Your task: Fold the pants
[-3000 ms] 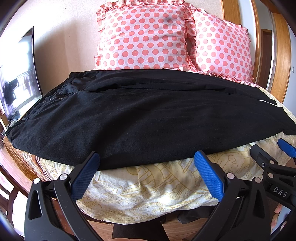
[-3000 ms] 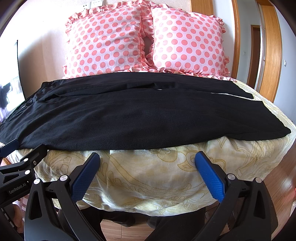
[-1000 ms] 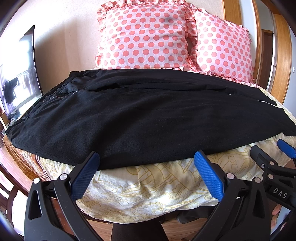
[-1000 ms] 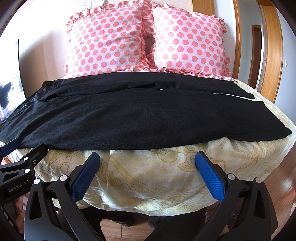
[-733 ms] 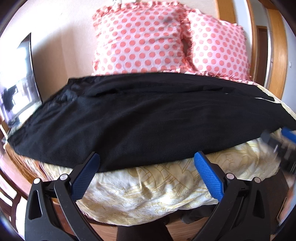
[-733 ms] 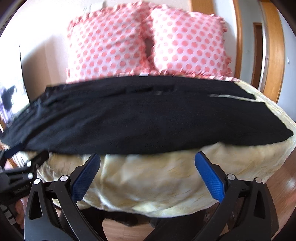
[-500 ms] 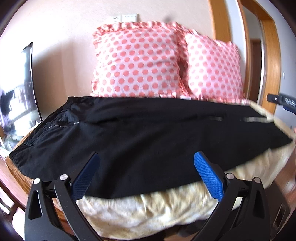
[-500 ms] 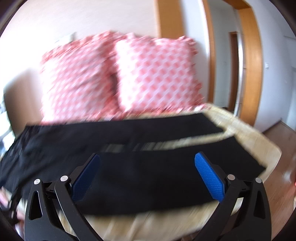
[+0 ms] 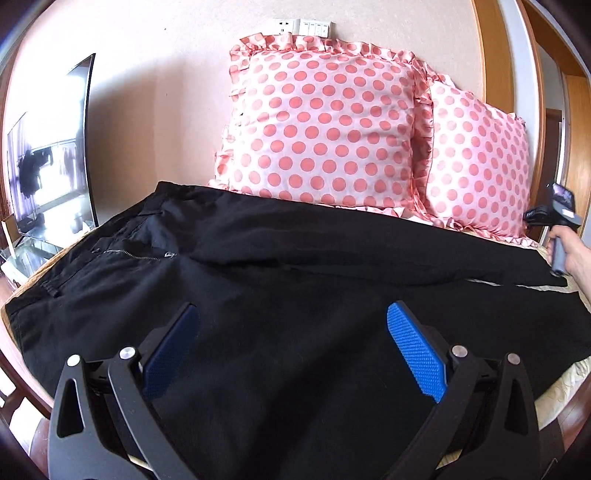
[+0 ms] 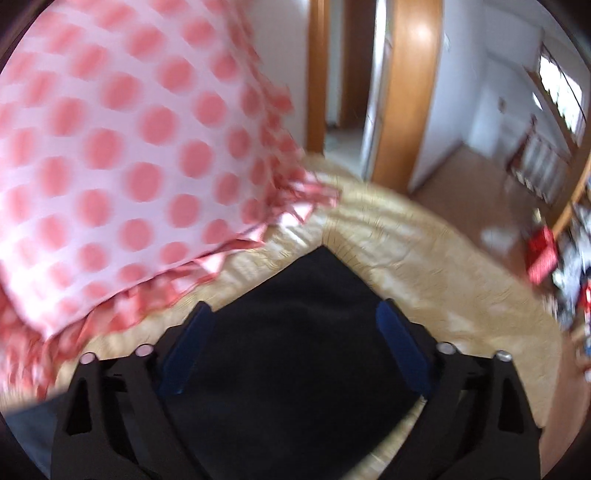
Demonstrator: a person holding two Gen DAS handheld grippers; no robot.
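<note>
Left wrist view: the black pants lie spread flat across the bed, waistband at the picture's left, legs running to the right. The fabric is matte and slightly wrinkled; a metal zip and a small belt loop show near the waist. The nearest stretch of cloth is covered by the gripper's own black frame, and the leg ends are cut off at the right rim. The left gripper hovers over the seat of the pants with its jaws spread wide, its ribbed blue pads clear of the cloth and nothing between them. Two frilled pink pillows with coral dots lean on the wall behind, under a row of sockets. A dark screen stands at the left. At the far right a hand grips the handle of the other tool, only partly in frame.

Right wrist view: the picture is smeared by motion, so detail is poor. The right gripper points down over a squared black corner of the pants, a leg end, lying on the yellow patterned bedcover. Its jaws have just been closing but stand apart, the cloth below them and not pinched. One dotted pillow fills the left; a wooden door frame and floor clutter show beyond, too blurred to name.
</note>
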